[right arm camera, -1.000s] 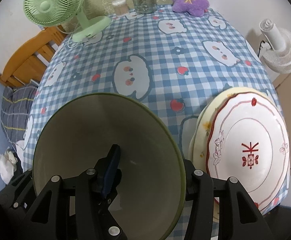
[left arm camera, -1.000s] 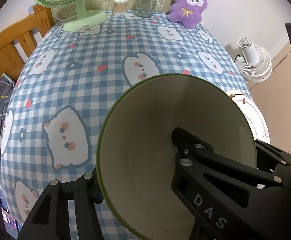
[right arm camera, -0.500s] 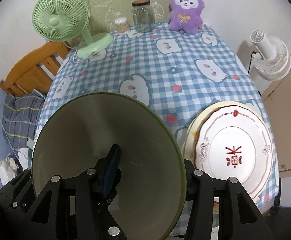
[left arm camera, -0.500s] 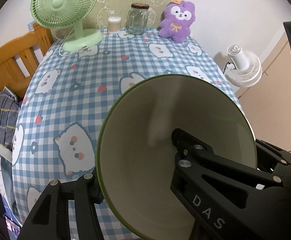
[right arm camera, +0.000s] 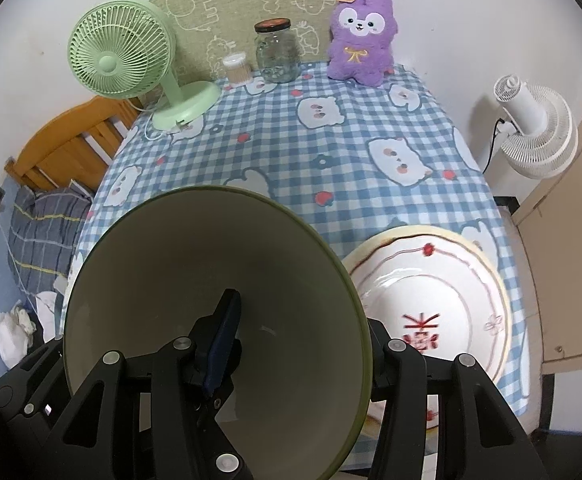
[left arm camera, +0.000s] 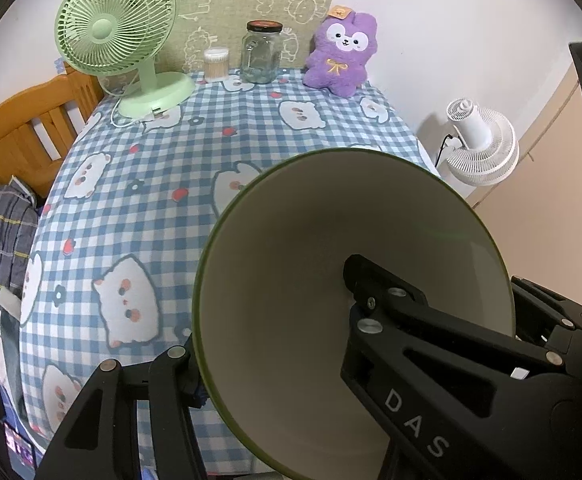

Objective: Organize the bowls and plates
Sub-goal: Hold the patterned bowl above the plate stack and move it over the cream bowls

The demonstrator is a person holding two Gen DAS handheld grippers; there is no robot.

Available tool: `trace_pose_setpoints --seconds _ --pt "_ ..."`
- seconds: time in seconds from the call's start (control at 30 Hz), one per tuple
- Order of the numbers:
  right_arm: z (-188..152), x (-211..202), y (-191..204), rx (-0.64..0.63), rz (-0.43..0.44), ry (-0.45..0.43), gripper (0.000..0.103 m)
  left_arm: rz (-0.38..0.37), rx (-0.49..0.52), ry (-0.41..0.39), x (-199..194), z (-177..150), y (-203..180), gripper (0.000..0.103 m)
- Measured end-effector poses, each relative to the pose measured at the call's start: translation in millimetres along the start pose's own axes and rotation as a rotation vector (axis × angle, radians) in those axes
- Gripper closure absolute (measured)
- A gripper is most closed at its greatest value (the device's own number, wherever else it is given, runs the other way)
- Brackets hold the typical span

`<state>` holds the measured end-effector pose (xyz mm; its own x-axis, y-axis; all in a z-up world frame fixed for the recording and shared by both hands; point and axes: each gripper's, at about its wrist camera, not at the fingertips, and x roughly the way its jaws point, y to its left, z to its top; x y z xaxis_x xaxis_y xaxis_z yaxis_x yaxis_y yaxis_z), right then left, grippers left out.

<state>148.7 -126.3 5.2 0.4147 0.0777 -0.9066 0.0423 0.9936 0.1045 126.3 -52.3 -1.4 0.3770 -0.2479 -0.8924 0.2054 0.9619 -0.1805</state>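
Observation:
A large bowl (left arm camera: 291, 280) with a green rim and a pale inside hangs above the checked tablecloth (left arm camera: 139, 208), tilted toward the cameras. My left gripper (left arm camera: 271, 316) is shut on its left wall, one finger inside and one outside. My right gripper (right arm camera: 303, 320) is shut on the opposite wall of the same bowl (right arm camera: 271, 280), its blue-padded finger inside. To the right on the table lies a white plate with a red pattern (right arm camera: 431, 280) on top of a cream plate; the left wrist view does not show them.
A green desk fan (left arm camera: 115, 28), a tub of cotton swabs (left arm camera: 216, 64), a glass jar (left arm camera: 261, 52) and a purple plush toy (left arm camera: 341, 56) stand along the table's far edge. A white floor fan (left arm camera: 479, 144) is off the right side, a wooden bed frame (left arm camera: 19, 128) off the left.
Both grippers have risen with the bowl between them, so the table looks smaller and farther below. The plate's edge has dropped out of the left wrist view behind the bowl.

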Motion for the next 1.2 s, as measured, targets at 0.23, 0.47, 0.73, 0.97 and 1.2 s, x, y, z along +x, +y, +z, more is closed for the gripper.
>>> trace_pose_setpoints --seconds 0.23,0.47,0.73,0.97,1.2 --pt "4 -4 -30 -0.013 0.004 0.000 0.049 0.002 -0.014 -0.003 4 3 -27 0.044" --pt "8 -7 -56 -0.022 0.008 -0.004 0.049 0.006 -0.021 -0.008 11 8 -52 0.044" --pt "10 -3 -79 -0.033 0.015 0.008 0.049 0.014 -0.037 -0.001 21 10 -74 0.044" --pt "9 12 -98 -0.041 0.017 0.041 0.049 0.016 -0.056 0.029 39 9 -88 0.044" --pt "7 27 -112 -0.056 0.018 0.075 0.049 0.016 -0.080 0.056 58 5 -97 0.044"
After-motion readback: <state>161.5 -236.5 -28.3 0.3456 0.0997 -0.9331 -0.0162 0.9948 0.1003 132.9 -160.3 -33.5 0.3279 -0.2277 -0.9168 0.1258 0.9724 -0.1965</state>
